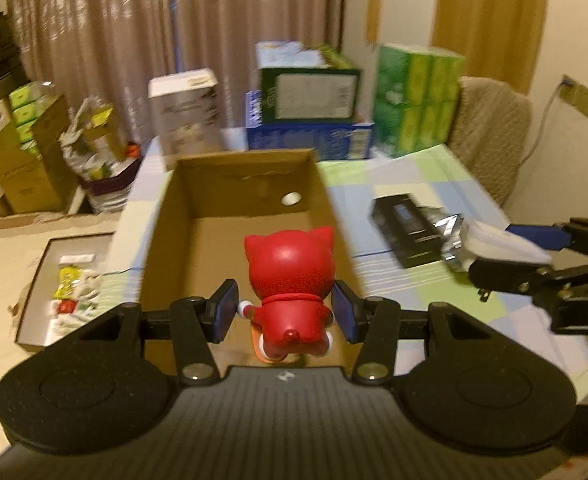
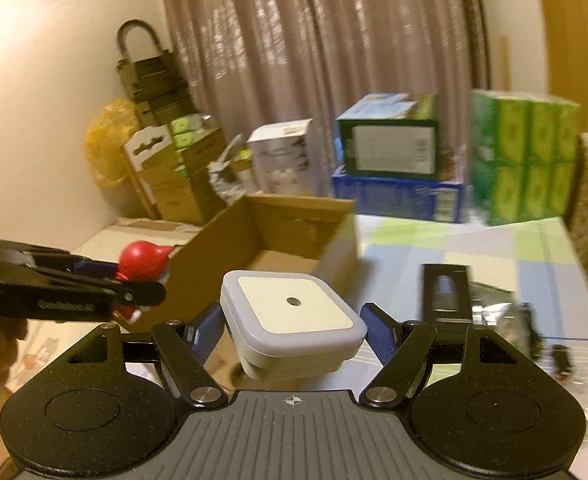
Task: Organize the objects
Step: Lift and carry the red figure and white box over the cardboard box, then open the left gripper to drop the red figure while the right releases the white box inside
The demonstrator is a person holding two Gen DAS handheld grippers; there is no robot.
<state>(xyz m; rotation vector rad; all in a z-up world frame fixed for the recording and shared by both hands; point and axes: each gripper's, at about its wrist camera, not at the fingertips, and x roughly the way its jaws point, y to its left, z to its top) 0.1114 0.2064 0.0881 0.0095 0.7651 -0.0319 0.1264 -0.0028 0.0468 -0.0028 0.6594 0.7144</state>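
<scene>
Now the left gripper point(image 1: 285, 310) is over the near end of the open box point(image 1: 238, 200). Its two blue pads point(image 1: 226, 310) stand on each side of a red cat toy point(image 1: 290, 292). The pads sit just beside the toy with a thin gap on each side, so I cannot tell if they squeeze it. The toy is upright, with its back to the camera. Whether it stands on the box floor or hangs above it, I cannot tell. The box sits on the table point(image 1: 433, 184), near its left edge, and has a round hole point(image 1: 290, 199) in its far wall.

The right gripper point(image 2: 292, 330) pinches a white plug point(image 2: 292, 320) from both sides. The plug is square with a small dot on top, and it hangs above the table, to the right of the box. From the left view, two metal prongs point(image 1: 483, 294) stick out of it.

A black pack point(image 1: 407, 228) lies on the table just beyond the plug, with shiny foil point(image 1: 449, 232) touching it. Along the far edge stand a white carton point(image 1: 186, 112), a green carton point(image 1: 309, 90) on a blue carton point(image 1: 309, 138), and a stack of green packs point(image 1: 417, 100).
</scene>
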